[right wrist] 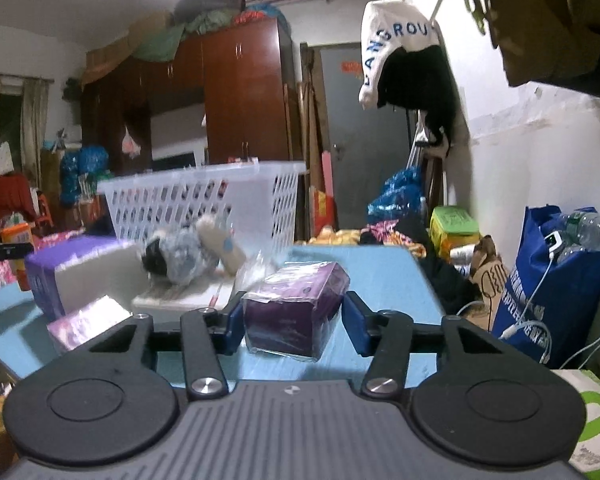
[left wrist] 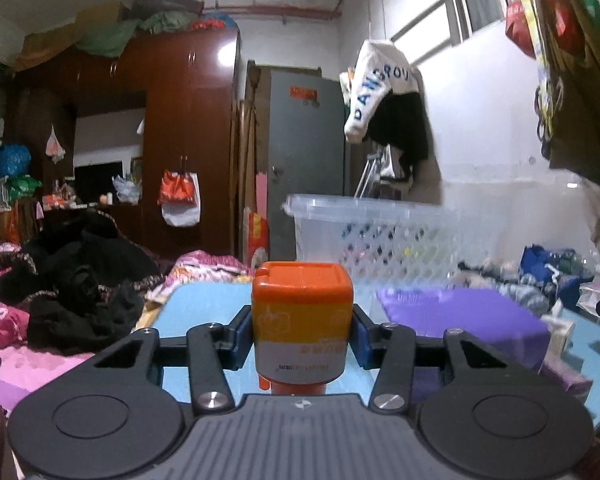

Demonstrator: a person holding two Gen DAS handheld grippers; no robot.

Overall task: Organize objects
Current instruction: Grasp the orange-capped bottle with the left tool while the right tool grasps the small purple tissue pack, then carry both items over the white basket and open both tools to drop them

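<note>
Early-to-mid progress, by my read. Left tool [left wrist: 302, 330] is clamped on an orange-capped bottle [left wrist: 302, 320], held above the blue worktop [left wrist: 204, 300], white basket [left wrist: 380, 236] far right of it. Right tool [right wrist: 292, 326] is spread around a purple wrapped box [right wrist: 296, 312] on the worktop, pads not clearly touching. Plush toy [right wrist: 180, 256], cream bottle [right wrist: 220, 246] and large purple box [right wrist: 72, 272] are left out near the basket.

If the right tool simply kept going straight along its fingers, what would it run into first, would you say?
The small purple plastic-wrapped box on the blue table; it already sits between the right tool's open fingers. Beyond it, probably the white lattice basket.
</note>
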